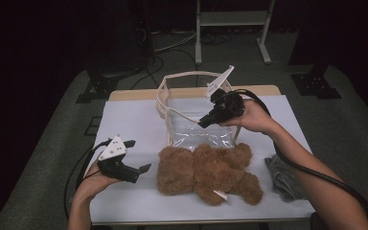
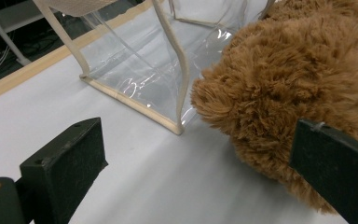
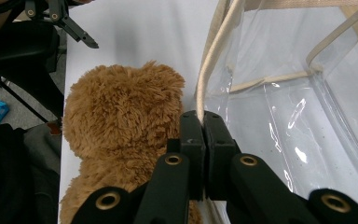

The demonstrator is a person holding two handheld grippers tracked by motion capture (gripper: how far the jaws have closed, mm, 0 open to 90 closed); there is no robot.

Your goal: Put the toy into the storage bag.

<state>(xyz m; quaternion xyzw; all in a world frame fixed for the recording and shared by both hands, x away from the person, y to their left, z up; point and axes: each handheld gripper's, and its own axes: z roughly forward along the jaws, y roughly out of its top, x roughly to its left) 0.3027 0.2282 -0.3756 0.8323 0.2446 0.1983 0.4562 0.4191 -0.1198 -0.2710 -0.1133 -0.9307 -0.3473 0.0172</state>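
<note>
A brown teddy bear (image 1: 206,172) lies on the white table cover (image 1: 129,120), just in front of a clear plastic bag (image 1: 196,129) with beige trim. My right gripper (image 1: 202,124) reaches over the bag's near edge. In the right gripper view it (image 3: 200,116) is shut on the bag's beige strap (image 3: 209,70), with the bear (image 3: 121,112) to its left. My left gripper (image 1: 142,154) stands open just left of the bear's head. In the left gripper view, the bear (image 2: 298,79) lies against the right jaw and the bag (image 2: 140,70) stands ahead.
A crumpled grey cloth (image 1: 280,175) lies at the table's right edge. The wooden table edge (image 1: 134,94) shows behind the cover. A white metal frame (image 1: 232,19) and cables (image 1: 172,43) are on the floor beyond.
</note>
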